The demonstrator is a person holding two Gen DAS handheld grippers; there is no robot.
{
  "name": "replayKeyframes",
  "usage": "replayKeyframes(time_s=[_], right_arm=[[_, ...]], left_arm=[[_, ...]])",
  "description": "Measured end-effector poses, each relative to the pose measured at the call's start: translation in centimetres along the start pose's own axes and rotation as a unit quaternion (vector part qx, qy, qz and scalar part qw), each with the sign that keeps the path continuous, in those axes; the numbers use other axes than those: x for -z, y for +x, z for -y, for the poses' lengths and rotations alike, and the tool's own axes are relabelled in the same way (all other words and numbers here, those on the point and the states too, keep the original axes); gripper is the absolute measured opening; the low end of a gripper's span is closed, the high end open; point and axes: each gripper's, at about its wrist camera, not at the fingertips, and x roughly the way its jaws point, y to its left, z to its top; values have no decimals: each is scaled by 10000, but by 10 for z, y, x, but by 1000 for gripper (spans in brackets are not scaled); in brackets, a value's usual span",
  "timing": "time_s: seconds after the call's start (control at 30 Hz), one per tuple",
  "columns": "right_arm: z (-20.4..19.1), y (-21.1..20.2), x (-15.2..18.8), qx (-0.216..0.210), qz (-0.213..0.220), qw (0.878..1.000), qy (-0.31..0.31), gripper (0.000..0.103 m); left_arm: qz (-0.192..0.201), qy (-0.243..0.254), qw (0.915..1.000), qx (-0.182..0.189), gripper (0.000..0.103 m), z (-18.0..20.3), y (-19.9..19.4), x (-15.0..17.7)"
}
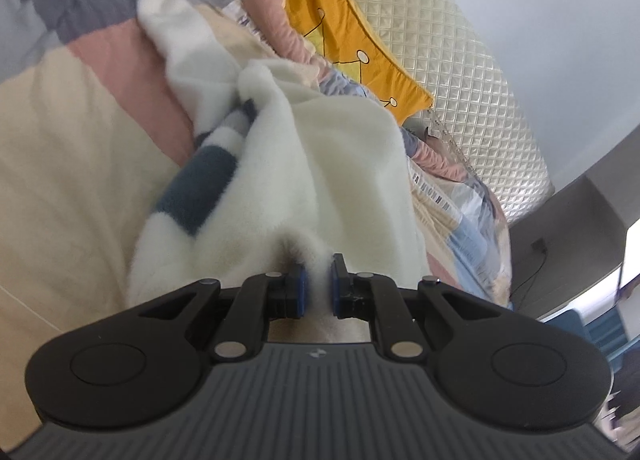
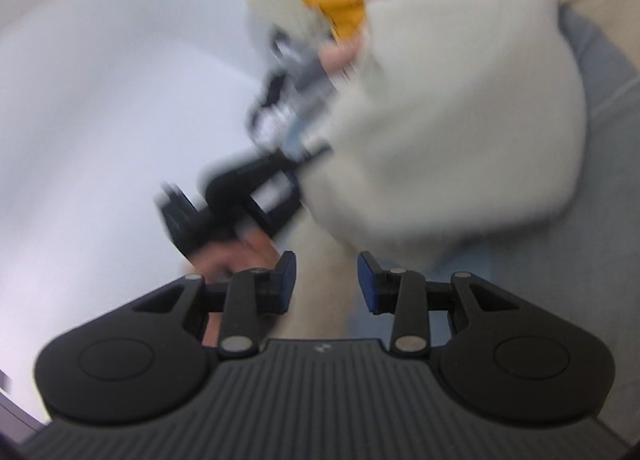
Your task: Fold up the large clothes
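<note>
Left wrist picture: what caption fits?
Left tool pinching a cream fleece garment above a patchwork quilt.

I see each matte black plastic left gripper (image 1: 317,286) and right gripper (image 2: 327,282) with blue rubber pads (image 2: 366,282), round silver pivot screws (image 1: 230,348) and a ribbed grey base (image 1: 320,400).

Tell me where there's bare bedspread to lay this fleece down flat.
Freest patch: the cream panel of the bedspread, left of the fleece garment that the left gripper pinches. Crowded: the right side, where the yellow cushion and rumpled patchwork meet the quilted headboard. The right gripper hangs open, holding nothing.
</note>
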Motion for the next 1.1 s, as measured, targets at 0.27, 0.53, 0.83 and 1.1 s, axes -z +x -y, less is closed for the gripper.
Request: replayKeyframes(time_s=[0.27,0.53,0.83,1.1], right_arm=[[29,48,0,1197,-17,9928,31,38],[42,54,-9,746,312,9966,160,38],[14,33,-17,612,657,9955,293,17],[-12,-30,-9,981,764,9913,438,3]], left_arm=[[-104,-204,9996,141,14,-20,16,-3],[-45,-349,9992,206,14,-24,17,-1],[-168,-166,9992,310,14,-15,-8,2],[-139,-112,9993,315,14,1,-60,41]])
